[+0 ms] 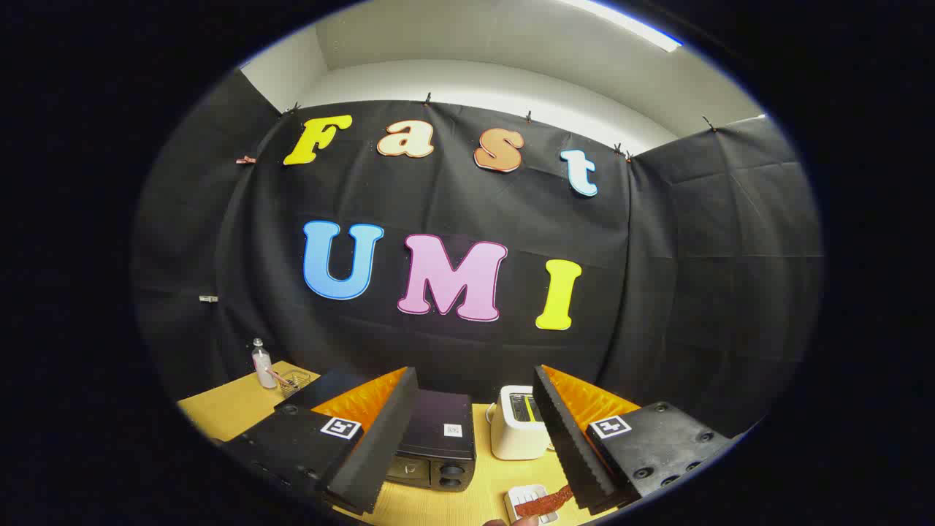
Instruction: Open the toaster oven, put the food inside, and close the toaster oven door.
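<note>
The black toaster oven (434,446) sits on the wooden table, partly behind my left finger (376,438), its two knobs facing me; its door looks closed. A reddish-brown strip of food (544,502) lies on a small white plate (520,496) just ahead of my right finger (566,438). My gripper (471,504) is held high above the table, open, with nothing between its fingers.
A white pop-up toaster (517,424) stands right of the oven. A small bottle (261,363) and a wire basket (294,380) stand at the table's far left corner. A fingertip (522,521) shows beside the plate. Bare tabletop (234,409) lies to the left.
</note>
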Demonstrator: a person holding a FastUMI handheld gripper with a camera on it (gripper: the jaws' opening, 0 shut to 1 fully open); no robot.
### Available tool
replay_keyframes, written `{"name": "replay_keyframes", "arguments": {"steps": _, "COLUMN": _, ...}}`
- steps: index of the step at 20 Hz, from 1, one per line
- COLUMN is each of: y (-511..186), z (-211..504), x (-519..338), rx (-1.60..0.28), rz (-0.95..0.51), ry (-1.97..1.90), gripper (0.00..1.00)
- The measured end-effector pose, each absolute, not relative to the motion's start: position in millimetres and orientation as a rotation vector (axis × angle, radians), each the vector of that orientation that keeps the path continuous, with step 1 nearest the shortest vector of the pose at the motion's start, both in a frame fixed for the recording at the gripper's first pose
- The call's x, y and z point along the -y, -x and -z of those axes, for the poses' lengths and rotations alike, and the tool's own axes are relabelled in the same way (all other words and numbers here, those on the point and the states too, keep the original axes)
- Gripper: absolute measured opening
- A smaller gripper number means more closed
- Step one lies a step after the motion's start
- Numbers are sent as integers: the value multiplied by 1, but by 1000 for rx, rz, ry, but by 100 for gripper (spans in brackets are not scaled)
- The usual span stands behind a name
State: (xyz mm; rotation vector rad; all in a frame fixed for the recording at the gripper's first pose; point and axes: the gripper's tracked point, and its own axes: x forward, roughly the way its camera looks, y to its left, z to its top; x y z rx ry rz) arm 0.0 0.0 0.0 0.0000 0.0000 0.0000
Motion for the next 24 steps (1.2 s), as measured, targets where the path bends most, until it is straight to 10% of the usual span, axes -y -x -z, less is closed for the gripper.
{"name": "replay_keyframes", "arguments": {"steps": 24, "y": -2, "z": -7, "x": -42, "rx": 22, "rz": -43, "ry": 2, "gripper": 97}}
